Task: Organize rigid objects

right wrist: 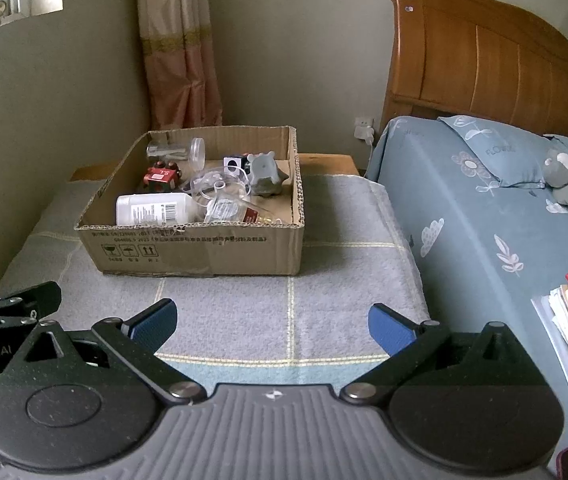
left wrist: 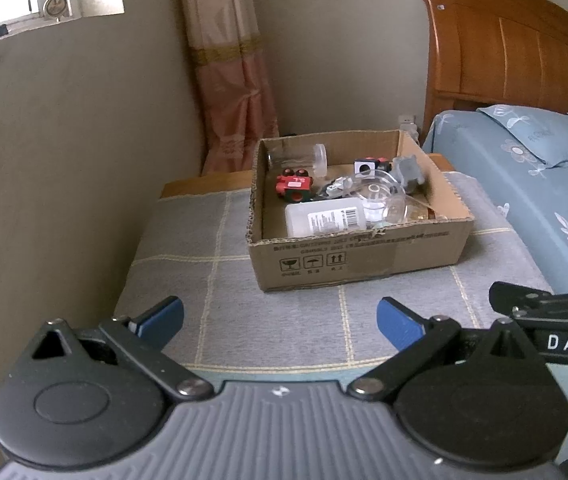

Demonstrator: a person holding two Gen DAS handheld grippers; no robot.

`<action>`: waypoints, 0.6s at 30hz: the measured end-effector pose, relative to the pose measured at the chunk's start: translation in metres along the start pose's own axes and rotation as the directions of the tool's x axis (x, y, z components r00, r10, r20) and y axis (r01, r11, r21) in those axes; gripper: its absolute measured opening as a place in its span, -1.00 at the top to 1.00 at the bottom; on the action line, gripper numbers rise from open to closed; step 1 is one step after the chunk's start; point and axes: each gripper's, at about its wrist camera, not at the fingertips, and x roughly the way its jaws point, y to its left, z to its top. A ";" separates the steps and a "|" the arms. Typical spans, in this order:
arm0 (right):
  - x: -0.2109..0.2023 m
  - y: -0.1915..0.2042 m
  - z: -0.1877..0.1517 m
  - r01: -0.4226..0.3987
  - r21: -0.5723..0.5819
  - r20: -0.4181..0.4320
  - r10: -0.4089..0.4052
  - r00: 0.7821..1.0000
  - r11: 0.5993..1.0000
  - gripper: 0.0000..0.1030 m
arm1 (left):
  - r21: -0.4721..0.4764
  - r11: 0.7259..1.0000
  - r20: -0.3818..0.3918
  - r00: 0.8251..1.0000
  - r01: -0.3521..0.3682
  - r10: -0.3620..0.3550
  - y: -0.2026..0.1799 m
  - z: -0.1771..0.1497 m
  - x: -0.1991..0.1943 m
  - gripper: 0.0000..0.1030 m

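A: What is seen at the left of the frames?

B: In the left wrist view, the left gripper (left wrist: 280, 322) is held low in the frame above a grey checked cloth (left wrist: 212, 280), its blue-padded fingers (left wrist: 162, 314) spread wide with nothing gripped between them.

A: And at the centre?

B: An open brown cardboard box (left wrist: 363, 260) is set on the cloth, in the middle of the frame. Inside it, toward the left, a small red toy vehicle with black wheels (left wrist: 293, 185) is seen; in front of that a white plastic bottle with a printed label (left wrist: 325, 219) is laid on its side. A clear plastic jar (left wrist: 317, 158) is lying at the back, and a grey moulded toy figure (left wrist: 407, 171) is placed at the right.

A: The right side?

B: In the right wrist view, the right gripper (right wrist: 272, 324) is likewise held wide open and empty, well short of the box. A bed with a blue patterned sheet (right wrist: 483, 220) and a curved wooden headboard (right wrist: 483, 60) is seen at the right of the frame.
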 end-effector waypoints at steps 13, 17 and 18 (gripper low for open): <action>-0.004 -0.001 0.000 -0.003 -0.004 0.008 0.003 1.000 1.000 -1.00 | -0.001 1.000 0.007 1.000 -0.001 0.001 0.000 0.000 -0.003 -0.99; -0.005 -0.002 0.000 -0.003 -0.005 0.011 0.003 1.000 1.000 -1.00 | -0.003 1.000 0.006 1.000 0.000 0.001 -0.001 -0.001 -0.004 -0.99; -0.005 -0.002 0.000 -0.004 -0.006 0.012 0.004 1.000 1.000 -1.00 | -0.004 1.000 0.005 1.000 -0.001 0.001 -0.001 -0.001 -0.004 -0.99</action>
